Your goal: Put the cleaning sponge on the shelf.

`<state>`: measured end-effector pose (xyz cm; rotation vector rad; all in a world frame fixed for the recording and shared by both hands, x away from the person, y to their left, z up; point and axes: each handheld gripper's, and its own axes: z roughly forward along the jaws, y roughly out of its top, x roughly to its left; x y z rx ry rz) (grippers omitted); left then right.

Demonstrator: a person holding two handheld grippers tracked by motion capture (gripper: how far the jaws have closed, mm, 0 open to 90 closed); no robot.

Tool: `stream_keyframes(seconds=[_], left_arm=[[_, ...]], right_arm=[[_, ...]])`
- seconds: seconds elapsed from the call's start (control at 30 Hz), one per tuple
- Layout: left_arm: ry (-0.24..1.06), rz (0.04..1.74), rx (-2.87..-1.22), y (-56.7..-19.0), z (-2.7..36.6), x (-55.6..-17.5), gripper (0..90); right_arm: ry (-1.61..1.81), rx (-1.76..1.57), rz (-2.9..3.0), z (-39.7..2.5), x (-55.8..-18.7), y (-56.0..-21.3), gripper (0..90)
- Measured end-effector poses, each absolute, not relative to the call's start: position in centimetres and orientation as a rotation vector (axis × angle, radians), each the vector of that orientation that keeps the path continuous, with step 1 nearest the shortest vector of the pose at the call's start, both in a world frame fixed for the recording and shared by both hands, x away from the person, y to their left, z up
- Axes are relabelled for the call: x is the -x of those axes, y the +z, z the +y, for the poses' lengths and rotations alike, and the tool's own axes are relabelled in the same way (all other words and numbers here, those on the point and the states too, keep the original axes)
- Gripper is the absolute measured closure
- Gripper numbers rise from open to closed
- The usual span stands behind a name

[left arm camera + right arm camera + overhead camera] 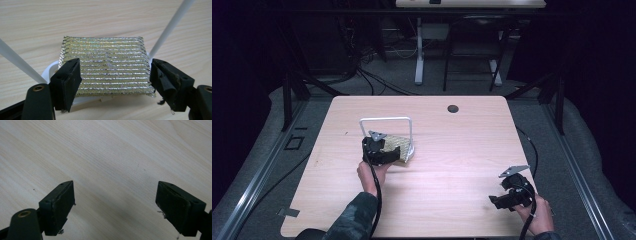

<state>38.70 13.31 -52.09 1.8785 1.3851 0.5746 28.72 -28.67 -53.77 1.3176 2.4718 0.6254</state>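
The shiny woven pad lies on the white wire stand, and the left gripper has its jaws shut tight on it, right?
Not quite. The shiny woven pad does lie on the white wire stand, but the left gripper is open: in the left gripper view its jaws stand apart at the pad's two sides.

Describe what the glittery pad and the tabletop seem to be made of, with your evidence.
The square silver-gold ribbed pad looks like woven metallic thread over a sponge: shiny parallel ridges, frayed edge. The pale tabletop looks like wood or wood-print laminate, matte: fine straight grain lines; which one is unclear.
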Motion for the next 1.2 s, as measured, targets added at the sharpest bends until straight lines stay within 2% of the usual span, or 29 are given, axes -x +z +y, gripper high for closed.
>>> stream_keyframes(seconds=[0.27,0.57,0.83,1.2], left_arm=[[0.510,1.323,-1.934,-50.6,14.3,-36.8,16.1],[0.485,1.284,-1.977,-49.2,15.4,-35.3,13.3],[0.481,1.258,-2.022,-48.5,17.8,-34.2,7.2],[0.478,1.286,-2.038,-49.4,22.7,-32.1,0.6]], right_arm=[[0.625,-1.319,2.473,-28.7,-28.7,-53.7,15.3],[0.624,-1.321,2.480,-28.6,-28.7,-53.8,15.3],[0.620,-1.321,2.476,-28.7,-28.7,-53.7,15.3],[0.613,-1.316,2.476,-28.6,-28.8,-53.8,15.3]])
